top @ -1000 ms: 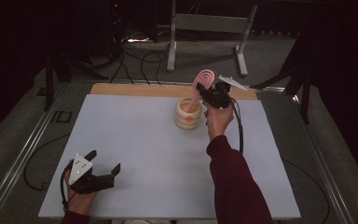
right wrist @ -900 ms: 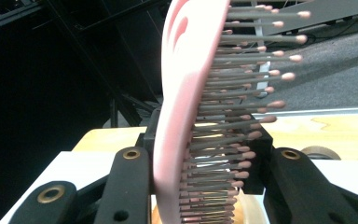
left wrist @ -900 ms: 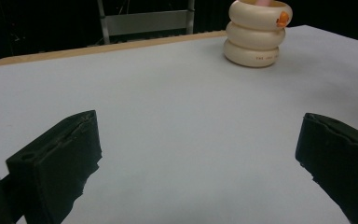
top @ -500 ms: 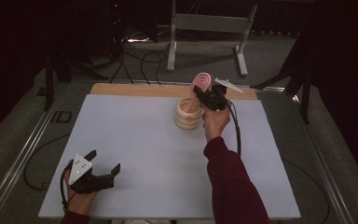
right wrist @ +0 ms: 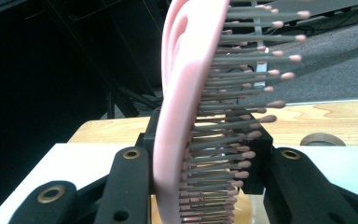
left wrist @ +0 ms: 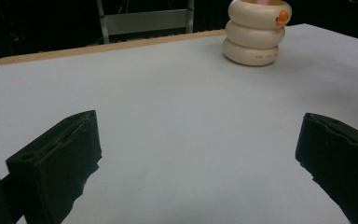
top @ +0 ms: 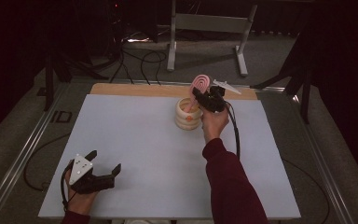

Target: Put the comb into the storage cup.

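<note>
A pink hairbrush (top: pixel 200 84) stands tilted over a cream holder (top: pixel 189 115) made of stacked rings, at the far middle of the white table (top: pixel 135 140). My right gripper (top: pixel 206 99) is shut on the brush's lower part, just right of the holder's mouth. In the right gripper view the brush (right wrist: pixel 186 107) rises edge-on between the jaws, bristles to the right. My left gripper (top: pixel 106 161) rests open near the front left corner with nothing between its fingers (left wrist: pixel 58 163). In the left gripper view the holder (left wrist: pixel 254 35) shows an orange spot on its rim.
A wooden strip (top: pixel 140 89) runs along the table's far edge, with a round hole (right wrist: pixel 321 139) in it. Behind the table stand a metal frame (top: pixel 209 23) and loose cables (top: pixel 135 56) on the floor. Metal rails (top: pixel 23 154) run along both sides of the table.
The right gripper and the brush have shifted slightly left and down, closer to the holder's mouth. The left gripper has stayed where it was.
</note>
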